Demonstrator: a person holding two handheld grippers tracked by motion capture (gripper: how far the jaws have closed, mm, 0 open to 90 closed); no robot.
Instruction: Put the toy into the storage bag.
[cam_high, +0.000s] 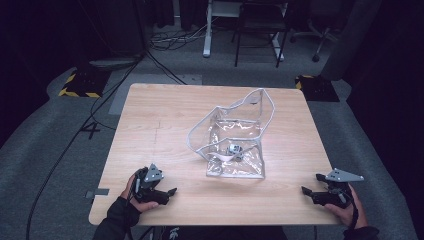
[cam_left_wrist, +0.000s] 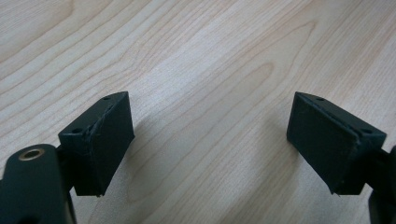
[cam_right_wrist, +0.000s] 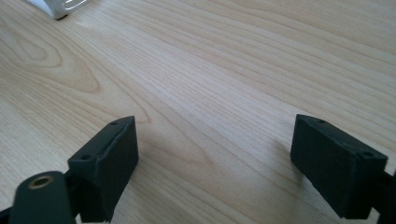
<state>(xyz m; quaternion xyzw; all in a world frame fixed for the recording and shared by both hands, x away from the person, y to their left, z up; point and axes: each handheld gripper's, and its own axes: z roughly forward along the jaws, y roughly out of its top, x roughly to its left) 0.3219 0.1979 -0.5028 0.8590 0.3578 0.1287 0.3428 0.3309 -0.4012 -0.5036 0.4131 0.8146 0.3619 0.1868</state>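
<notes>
at the near edge of the wooden table (cam_high: 150, 105) we rest the left gripper (cam_high: 171, 192) and right gripper (cam_high: 306, 190), jaws wide and empty — the clear plastic bag (cam_high: 235, 135) sits mid-table, untouched. next, we judge: 2 reaches forward to its rim.

Bare counter (cam_high: 150, 115) is seen from nine to twelve o'clock and along the near edge at six. The centre is occupied by a clear plastic bag (cam_high: 235, 135), standing open and leaning toward one o'clock. Open wood is left between it and each hand-held gripper.
</notes>
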